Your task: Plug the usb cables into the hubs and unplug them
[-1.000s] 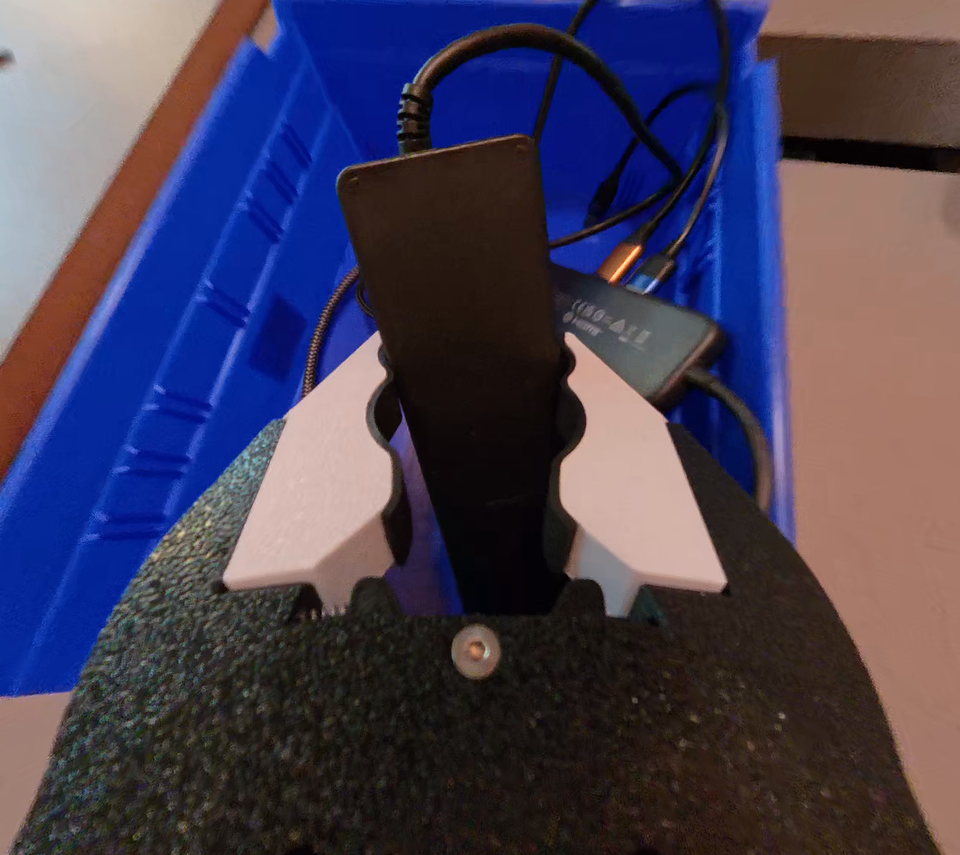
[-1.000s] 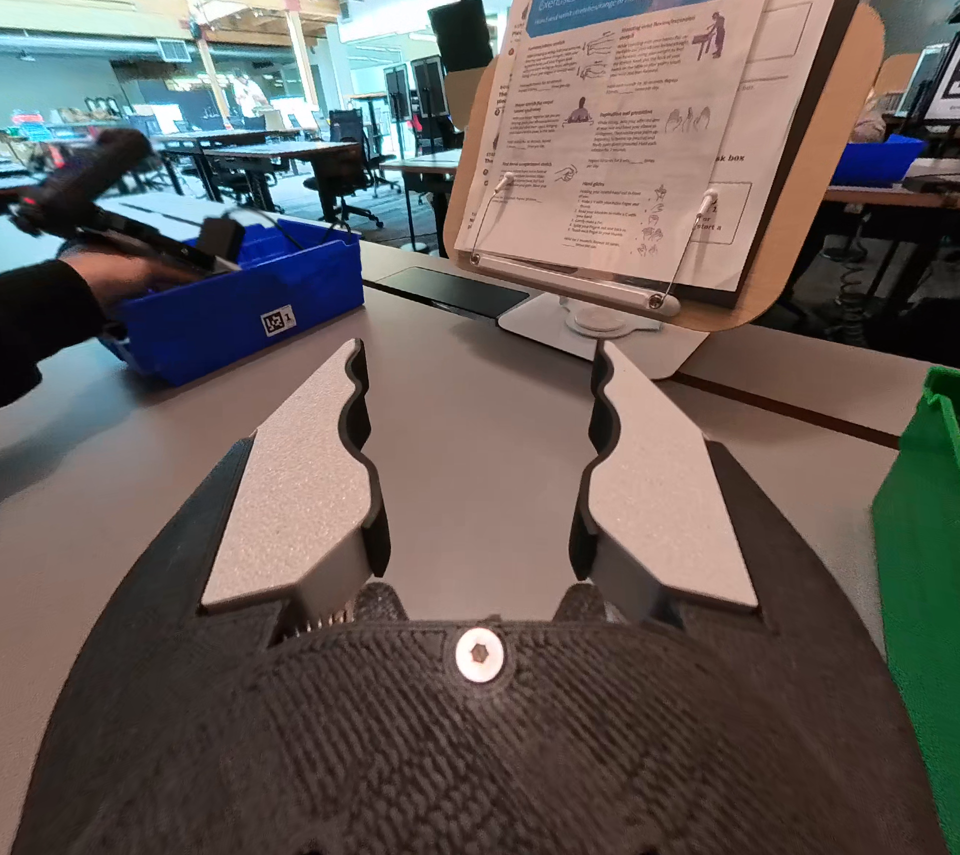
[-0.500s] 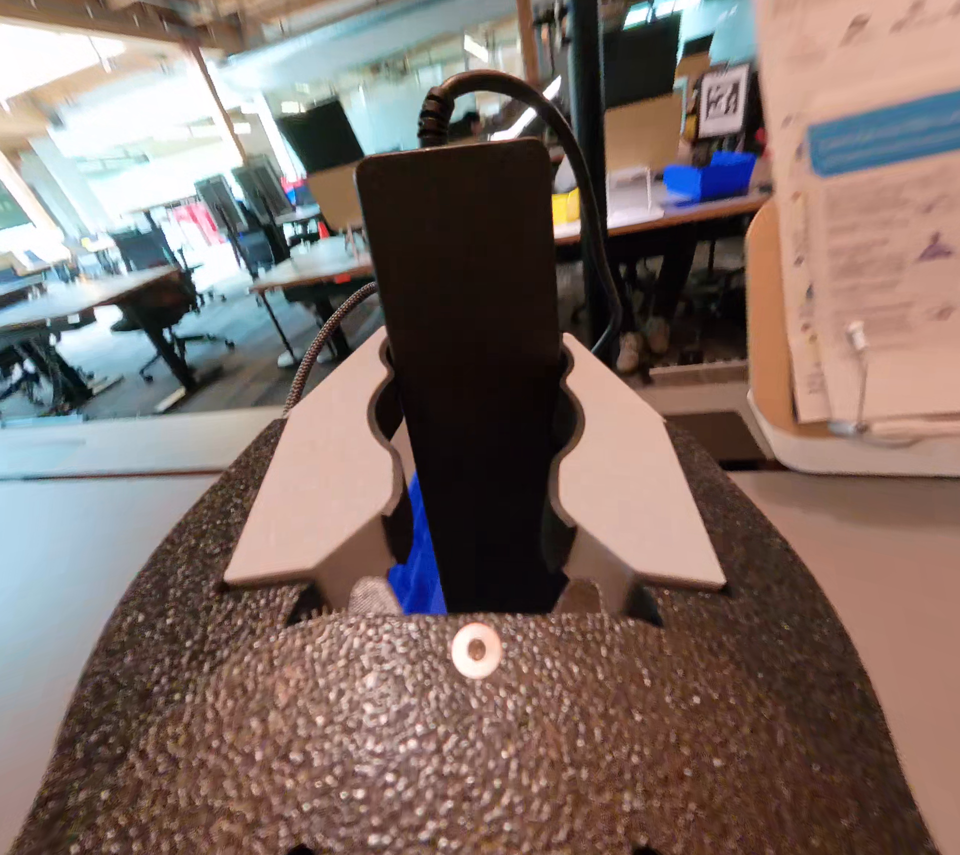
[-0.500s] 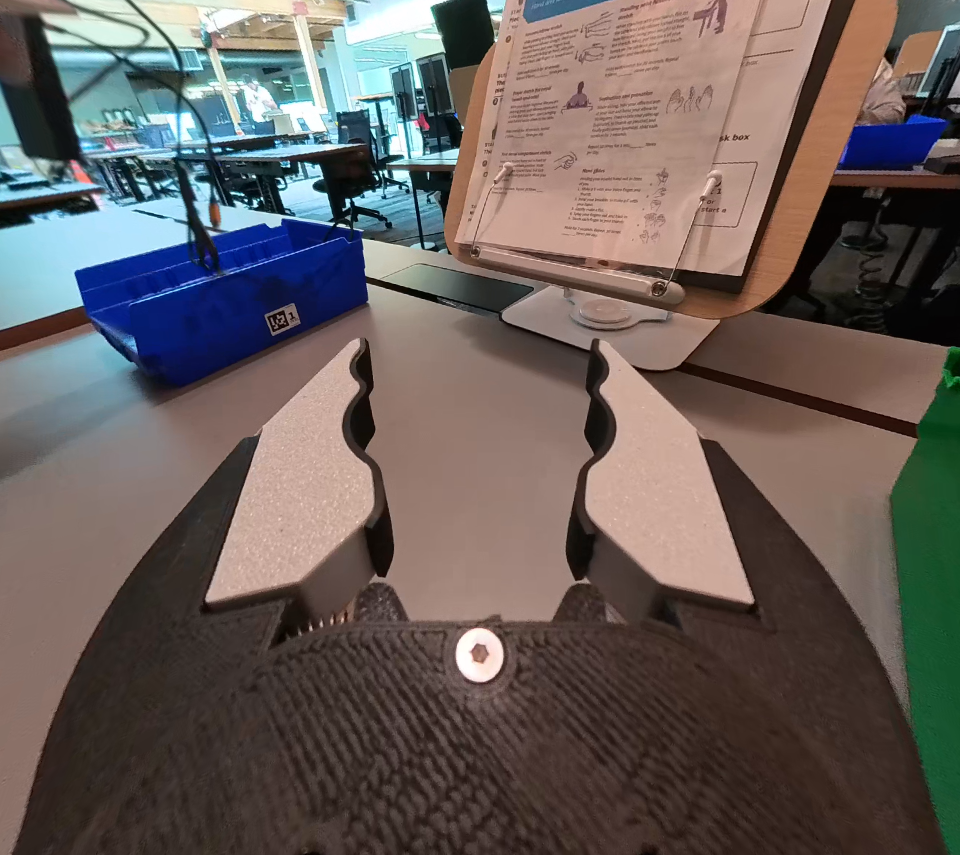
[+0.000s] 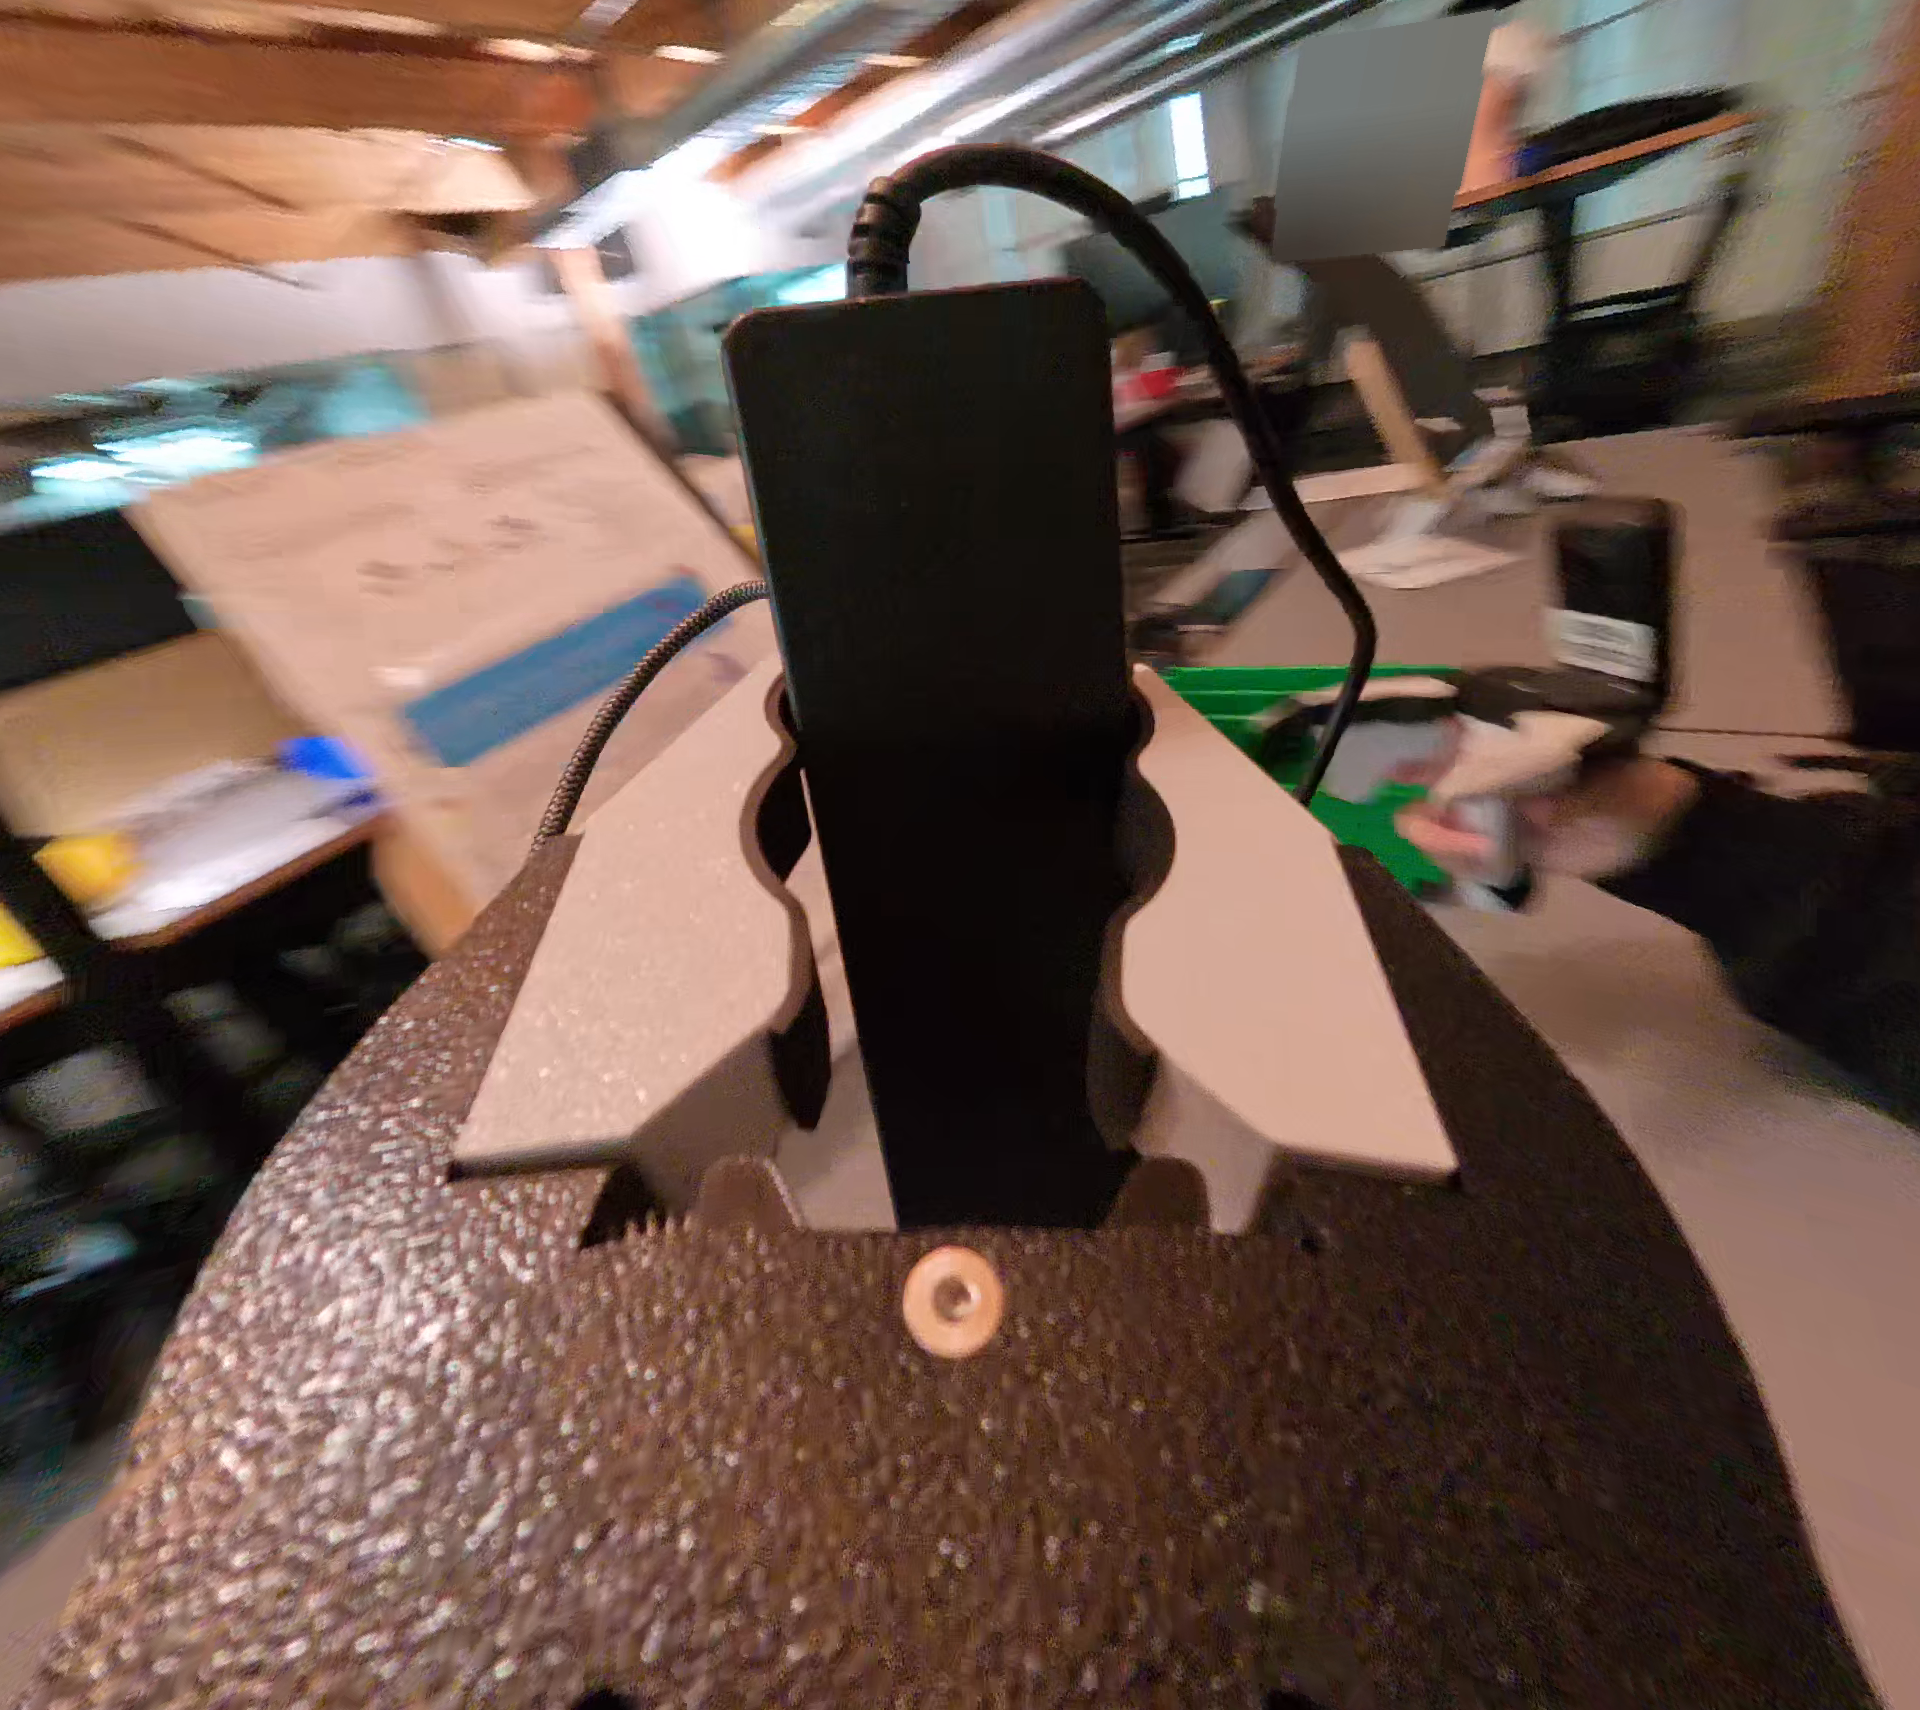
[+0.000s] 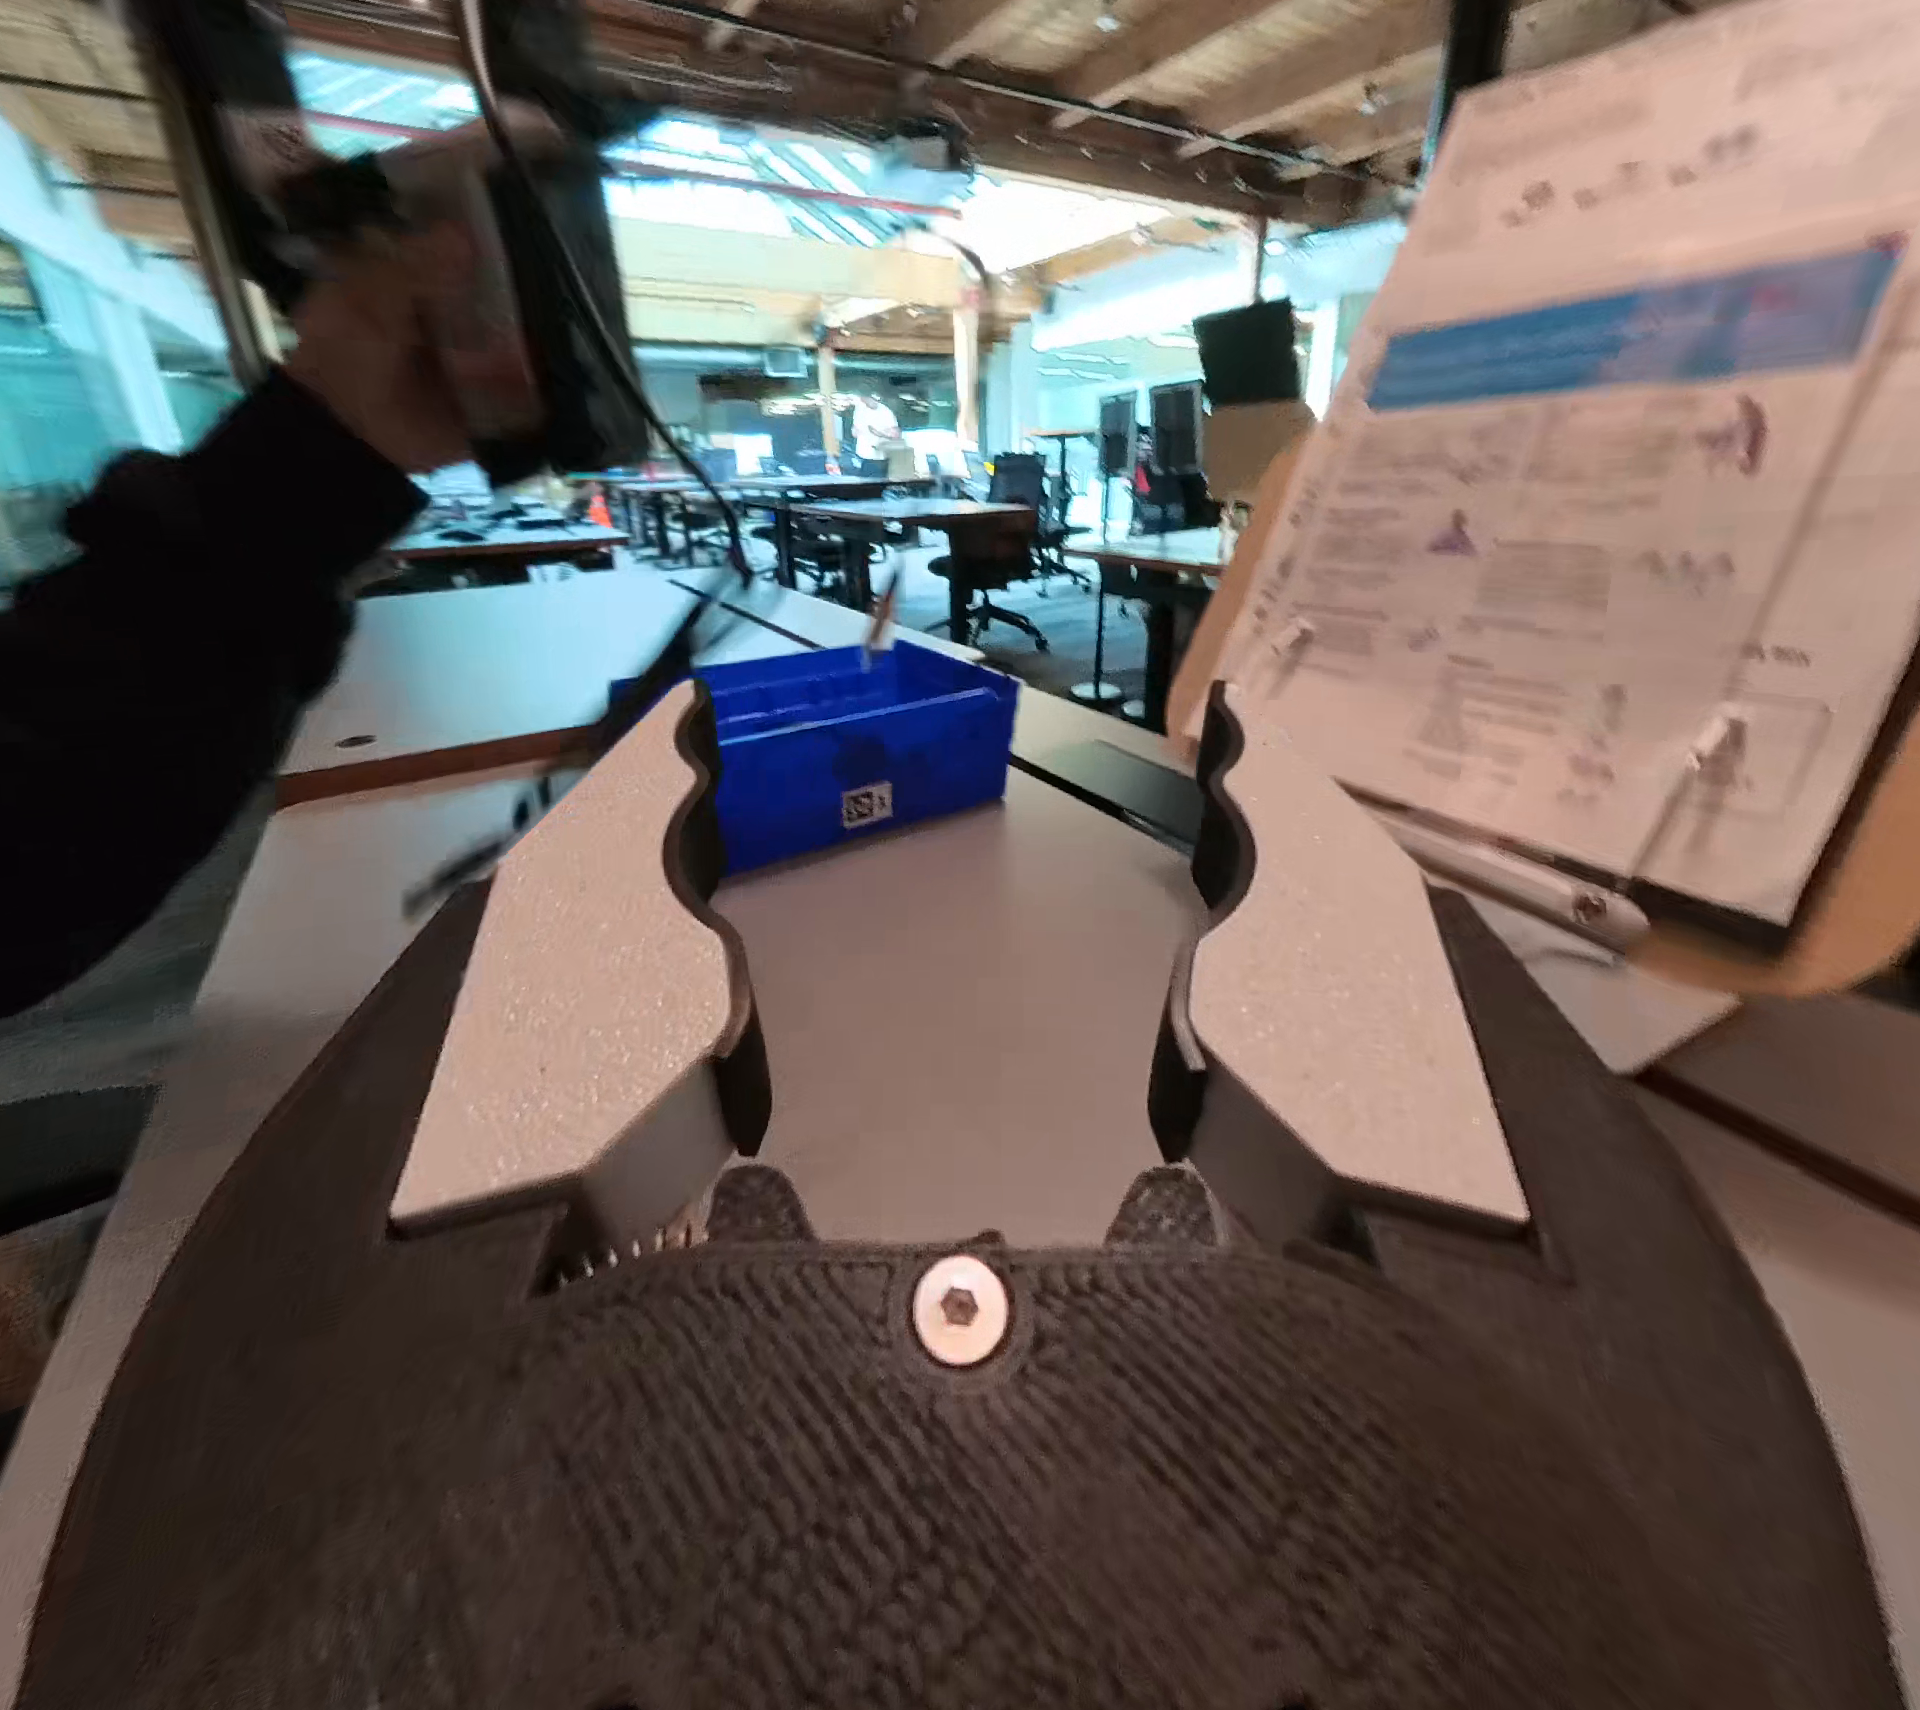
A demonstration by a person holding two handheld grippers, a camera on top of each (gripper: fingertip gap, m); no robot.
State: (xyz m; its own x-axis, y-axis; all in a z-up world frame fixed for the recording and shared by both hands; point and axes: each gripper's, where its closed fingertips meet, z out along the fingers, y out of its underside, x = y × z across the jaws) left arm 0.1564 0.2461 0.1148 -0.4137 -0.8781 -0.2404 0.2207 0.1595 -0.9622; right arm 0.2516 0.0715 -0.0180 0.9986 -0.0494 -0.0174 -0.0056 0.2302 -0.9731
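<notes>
My left gripper (image 5: 956,704) is shut on a black USB hub (image 5: 925,517) and holds it upright in the air. The hub's black cable (image 5: 1247,413) loops off its top and drops to the right. A braided cable (image 5: 623,704) hangs at its left. In the right wrist view the left gripper (image 6: 520,226) is a blur held high at the upper left, with cables (image 6: 675,455) hanging from it. Plug ends (image 6: 881,621) dangle over the blue bin (image 6: 862,756). My right gripper (image 6: 956,715) is open and empty, low over the table.
A document stand with printed sheets (image 6: 1610,569) stands at the right of the grey table (image 6: 956,985); it also shows in the left wrist view (image 5: 436,548). A green bin (image 5: 1278,694) sits on the table beside a blurred hand (image 5: 1507,777).
My left gripper has lifted the hub out of the blue bin, high into the air, and swung right. The cables trail up with it. My right gripper has turned left toward the blue bin, still open.
</notes>
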